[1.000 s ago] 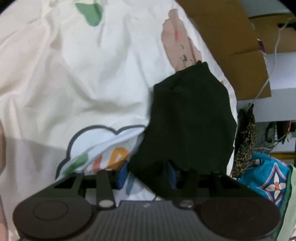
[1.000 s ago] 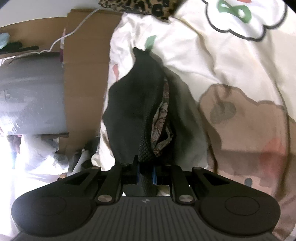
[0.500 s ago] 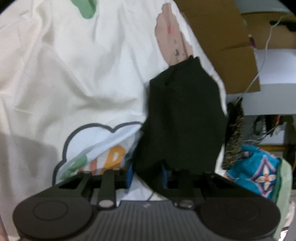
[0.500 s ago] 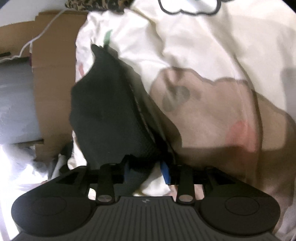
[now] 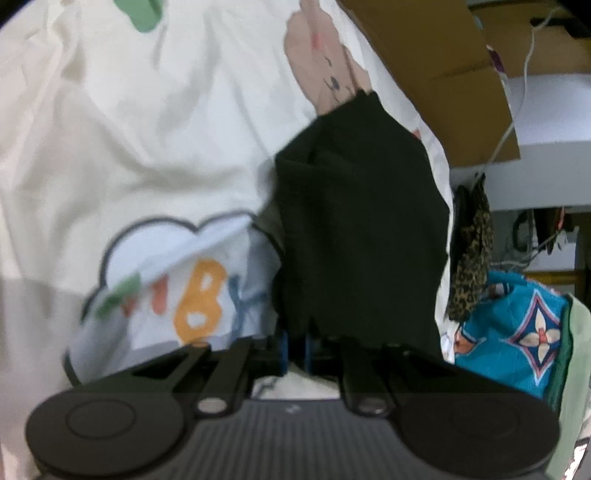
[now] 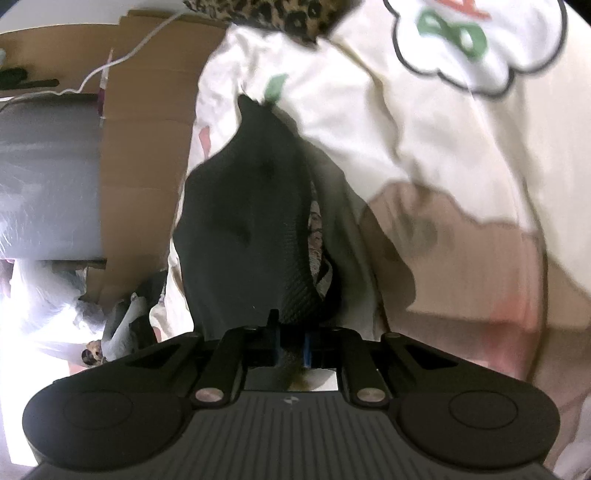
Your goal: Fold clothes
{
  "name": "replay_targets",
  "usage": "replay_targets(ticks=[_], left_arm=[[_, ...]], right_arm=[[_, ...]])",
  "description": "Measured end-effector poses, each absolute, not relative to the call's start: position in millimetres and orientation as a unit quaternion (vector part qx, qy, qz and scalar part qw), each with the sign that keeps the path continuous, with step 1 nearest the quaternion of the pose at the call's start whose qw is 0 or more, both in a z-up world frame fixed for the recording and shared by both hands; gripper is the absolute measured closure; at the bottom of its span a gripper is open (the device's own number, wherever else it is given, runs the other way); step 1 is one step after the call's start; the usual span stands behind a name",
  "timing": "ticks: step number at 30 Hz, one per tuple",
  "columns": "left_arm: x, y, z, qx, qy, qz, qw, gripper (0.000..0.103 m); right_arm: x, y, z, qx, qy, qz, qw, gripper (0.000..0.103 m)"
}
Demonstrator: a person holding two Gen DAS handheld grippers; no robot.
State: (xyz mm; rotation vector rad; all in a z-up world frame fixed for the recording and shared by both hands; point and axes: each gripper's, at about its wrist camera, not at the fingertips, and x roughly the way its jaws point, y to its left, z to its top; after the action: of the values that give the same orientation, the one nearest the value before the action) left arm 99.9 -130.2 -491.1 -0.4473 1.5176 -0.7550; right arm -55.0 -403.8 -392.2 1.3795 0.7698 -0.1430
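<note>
Cream bedding printed with cartoon clouds, letters and a brown bear (image 5: 155,155) fills most of the left wrist view, with brown cardboard (image 5: 436,66) and a white cable (image 5: 517,96) behind it. On the bedding lies a black knitted garment, folded into a narrow slab (image 5: 358,229), near the bed's edge. The left gripper (image 5: 295,349) has its blue-padded jaws closing, drawn nearly together over the garment's near edge; dark cloth sits between the pads, so it looks pinched. Off to the right hang a leopard-print cloth (image 5: 472,251) and a turquoise patterned fabric (image 5: 517,332).

From the right wrist view, the same cream bedding (image 6: 424,147) spreads to the right, cardboard (image 6: 147,129) and a grey plastic-wrapped bundle (image 6: 48,184) to the left. The black garment (image 6: 251,221) runs away from the camera, a paler patterned lining showing along its right fold. The right gripper (image 6: 291,350) is also closing, its jaws almost shut, and the garment's ribbed near corner is caught between the pads. A leopard-print cloth (image 6: 273,14) lies at the top edge.
</note>
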Motion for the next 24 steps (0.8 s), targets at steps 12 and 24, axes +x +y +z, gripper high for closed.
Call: replay_targets(ticks=[12,24], left_arm=[[16,-274,-525,-0.138,0.684,-0.374,0.611,0.095],[-59,-443,-565,-0.112,0.687,-0.414,0.587,0.095]], right_arm=[[-47,-450,-371,0.586,0.335,-0.093,0.732,0.094],[-14,-479,-352,0.519,0.347,-0.103,0.775,0.093]])
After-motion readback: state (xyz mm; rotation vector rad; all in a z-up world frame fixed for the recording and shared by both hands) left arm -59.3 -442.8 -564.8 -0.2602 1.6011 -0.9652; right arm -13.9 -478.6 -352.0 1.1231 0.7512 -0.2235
